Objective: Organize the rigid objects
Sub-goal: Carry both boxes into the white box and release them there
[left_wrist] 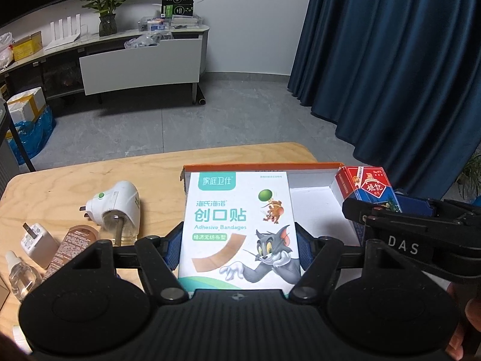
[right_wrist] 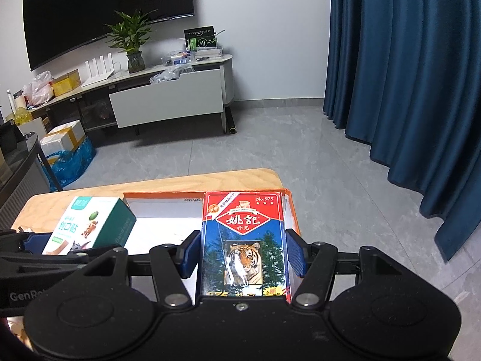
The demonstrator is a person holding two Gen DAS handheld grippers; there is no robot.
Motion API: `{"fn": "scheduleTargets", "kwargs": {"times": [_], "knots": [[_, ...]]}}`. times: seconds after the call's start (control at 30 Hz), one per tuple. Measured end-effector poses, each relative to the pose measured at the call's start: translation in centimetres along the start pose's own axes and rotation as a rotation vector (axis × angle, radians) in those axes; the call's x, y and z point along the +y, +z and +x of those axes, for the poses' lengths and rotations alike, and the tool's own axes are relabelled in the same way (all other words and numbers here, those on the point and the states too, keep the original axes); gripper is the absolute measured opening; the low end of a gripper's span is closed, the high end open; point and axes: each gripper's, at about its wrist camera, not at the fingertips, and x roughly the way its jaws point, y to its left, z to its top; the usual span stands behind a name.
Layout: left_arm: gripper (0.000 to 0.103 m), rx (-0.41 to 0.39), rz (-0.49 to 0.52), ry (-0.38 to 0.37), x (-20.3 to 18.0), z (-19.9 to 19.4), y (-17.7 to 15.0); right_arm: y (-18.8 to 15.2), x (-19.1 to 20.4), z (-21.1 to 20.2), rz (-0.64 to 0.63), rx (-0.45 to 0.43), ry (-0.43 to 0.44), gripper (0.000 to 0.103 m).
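On the wooden table (left_wrist: 90, 162), near its left edge, a small clear bottle (left_wrist: 19, 273) is lying beside a white USB charger (left_wrist: 37, 240), with a brown tube (left_wrist: 76, 242) just to their right. Next to these, a white plug-in mosquito repellent heater (left_wrist: 115, 207) with its liquid bottle is lying on its side. Toward the right half of the table an open orange-rimmed cardboard box (left_wrist: 255, 167) with a white interior is sitting, reaching close to the far edge. The left gripper (left_wrist: 239, 248) is clenching the adhesive bandage box (left_wrist: 237, 225) by its two side faces, the blue pads (left_wrist: 173, 248) pressing against it, and is holding the box over the near left part of the orange box. In the right wrist view that bandage box (right_wrist: 87, 225) is appearing at the left, tilted. The right gripper (right_wrist: 243, 254) is grasping the playing card pack (right_wrist: 243, 240), red on top with a tiger picture, its blue pads (right_wrist: 296, 252) tight on both sides, holding it over the right part of the orange-rimmed box (right_wrist: 288, 210), next to its right wall. A fingertip of the person's hand (left_wrist: 464, 322) is showing at the lower right edge of the left wrist view.
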Motion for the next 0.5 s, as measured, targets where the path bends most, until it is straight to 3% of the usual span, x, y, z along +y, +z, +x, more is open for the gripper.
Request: {"fn": "scheduleTargets", "kwargs": {"times": [0.5], "knots": [[0.071,0.027,-0.02,0.006,0.1,1.5,0.0,0.3,0.5,3.1,-0.012,0.048,0.005,0.071]]}}
